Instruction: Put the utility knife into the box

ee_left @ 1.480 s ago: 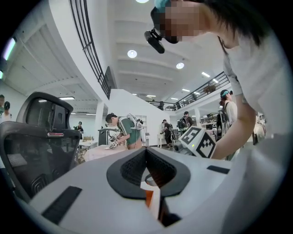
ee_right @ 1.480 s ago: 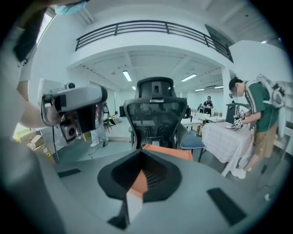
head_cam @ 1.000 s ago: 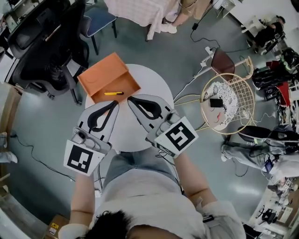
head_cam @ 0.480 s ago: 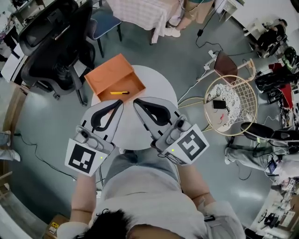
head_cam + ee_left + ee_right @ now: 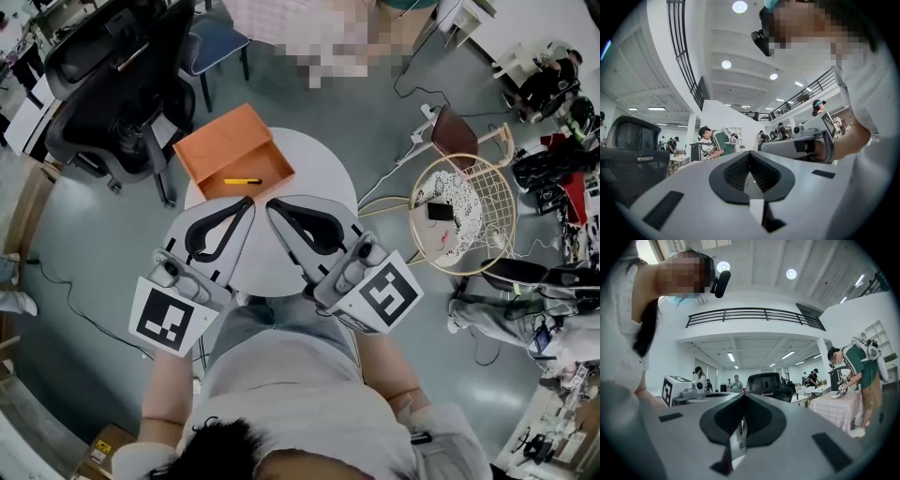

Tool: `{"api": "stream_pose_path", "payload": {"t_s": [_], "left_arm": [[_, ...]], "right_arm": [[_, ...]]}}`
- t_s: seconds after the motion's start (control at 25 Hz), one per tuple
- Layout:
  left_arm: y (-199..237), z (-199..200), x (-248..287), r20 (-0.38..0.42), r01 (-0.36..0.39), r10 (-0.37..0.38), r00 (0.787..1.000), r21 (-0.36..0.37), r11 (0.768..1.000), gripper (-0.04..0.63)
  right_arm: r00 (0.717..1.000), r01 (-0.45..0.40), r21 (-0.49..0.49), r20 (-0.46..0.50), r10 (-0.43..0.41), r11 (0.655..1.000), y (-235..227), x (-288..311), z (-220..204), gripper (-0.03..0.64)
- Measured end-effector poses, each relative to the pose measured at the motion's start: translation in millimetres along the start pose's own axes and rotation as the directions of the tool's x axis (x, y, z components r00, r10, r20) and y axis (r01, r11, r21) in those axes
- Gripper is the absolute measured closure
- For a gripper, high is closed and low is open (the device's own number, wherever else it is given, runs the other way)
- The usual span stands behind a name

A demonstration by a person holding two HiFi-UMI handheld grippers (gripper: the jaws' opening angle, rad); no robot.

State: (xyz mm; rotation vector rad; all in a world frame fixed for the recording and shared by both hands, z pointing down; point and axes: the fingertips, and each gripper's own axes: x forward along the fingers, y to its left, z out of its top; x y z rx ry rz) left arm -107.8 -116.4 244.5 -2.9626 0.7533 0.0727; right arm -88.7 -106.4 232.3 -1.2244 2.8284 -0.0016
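Yellow utility knife (image 5: pixel 243 181) inside orange cardboard box (image 5: pixel 217 141); we judge left tool (image 5: pixel 247 201) and right tool (image 5: pixel 271 203), both closed and empty, should withdraw without nudging it.

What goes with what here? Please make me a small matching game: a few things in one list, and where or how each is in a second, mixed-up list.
Things
1. yellow utility knife
2. orange box
3. left claw
4. black office chair

Places or states
A. standing on the floor, off the table
B. shut, holding nothing, over the table
C. lying inside the orange box
D. resting on the far side of the white round table

Pairs: 1-C, 2-D, 3-B, 4-A
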Motion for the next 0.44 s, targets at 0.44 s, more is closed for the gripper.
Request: {"api": "stream_pose_path", "payload": {"t_s": [0.44], "left_arm": [[-12.4, 3.1, -0.7, -0.001, 0.006, -0.006, 1.0, 0.009, 1.0, 0.586]], "right_arm": [[1.0, -0.001, 0.005, -0.003, 0.001, 1.0, 4.4, -6.2, 1.7, 0.609]]}}
